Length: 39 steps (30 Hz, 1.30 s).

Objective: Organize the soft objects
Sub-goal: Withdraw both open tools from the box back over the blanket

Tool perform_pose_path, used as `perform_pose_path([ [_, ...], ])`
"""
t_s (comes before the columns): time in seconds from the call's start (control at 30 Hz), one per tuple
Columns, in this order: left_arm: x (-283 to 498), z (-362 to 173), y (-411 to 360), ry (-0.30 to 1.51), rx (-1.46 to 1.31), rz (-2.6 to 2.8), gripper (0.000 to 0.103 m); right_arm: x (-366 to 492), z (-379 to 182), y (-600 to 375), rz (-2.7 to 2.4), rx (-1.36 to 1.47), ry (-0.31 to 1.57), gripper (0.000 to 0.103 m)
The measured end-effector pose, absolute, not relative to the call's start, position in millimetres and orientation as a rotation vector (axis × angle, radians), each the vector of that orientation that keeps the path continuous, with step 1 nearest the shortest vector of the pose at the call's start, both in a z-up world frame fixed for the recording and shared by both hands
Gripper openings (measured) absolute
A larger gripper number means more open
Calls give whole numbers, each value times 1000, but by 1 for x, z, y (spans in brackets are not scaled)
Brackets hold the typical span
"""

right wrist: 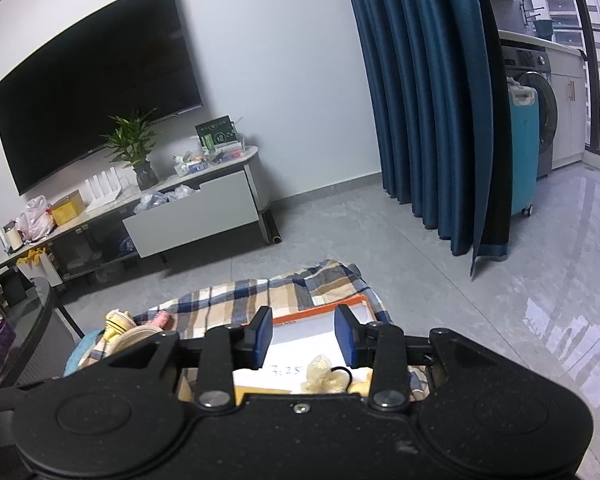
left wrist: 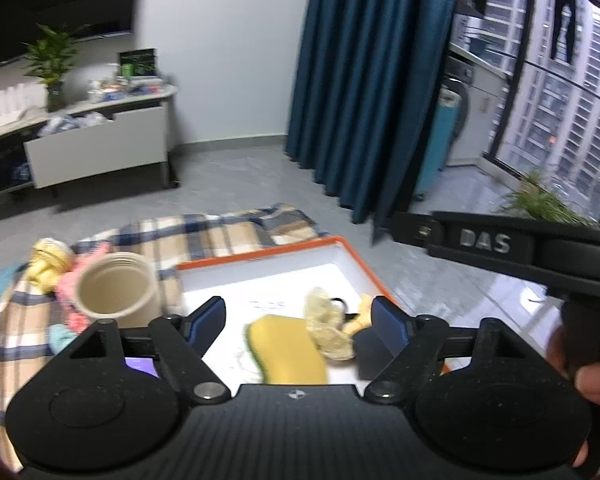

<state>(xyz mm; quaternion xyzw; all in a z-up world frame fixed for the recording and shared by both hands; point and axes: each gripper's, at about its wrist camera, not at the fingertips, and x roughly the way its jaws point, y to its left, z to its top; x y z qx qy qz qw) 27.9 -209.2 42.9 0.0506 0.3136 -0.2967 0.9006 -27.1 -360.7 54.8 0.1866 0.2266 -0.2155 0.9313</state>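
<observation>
An orange-rimmed white box (left wrist: pixel 356 258) lies on a plaid blanket (left wrist: pixel 204 236). In it lie a yellow sponge (left wrist: pixel 288 350) and a cream scrunchie (left wrist: pixel 328 328) with a black hair tie. My left gripper (left wrist: pixel 298 316) is open and empty just above the box. A beige cup (left wrist: pixel 116 290) stands left of the box, with a yellow plush (left wrist: pixel 50 260) and a pink soft item (left wrist: pixel 70 288) beside it. My right gripper (right wrist: pixel 305 334) is open and empty, held above the box (right wrist: pixel 320 312); the scrunchie (right wrist: pixel 320 372) shows below it.
A TV stand with an open drawer (right wrist: pixel 192 216) and a potted plant (right wrist: pixel 134 148) stands at the far wall under a TV. Blue curtains (right wrist: pixel 428 100) hang to the right. A dark round table (right wrist: pixel 28 320) is at the left. Grey tiled floor surrounds the blanket.
</observation>
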Motion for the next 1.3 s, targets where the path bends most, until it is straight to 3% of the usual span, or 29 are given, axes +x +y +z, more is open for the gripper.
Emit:
perform_pose_path([
  [1.3,60,48,-49,665,-43,-246,87,49,54,-234,-124,271,541,43],
])
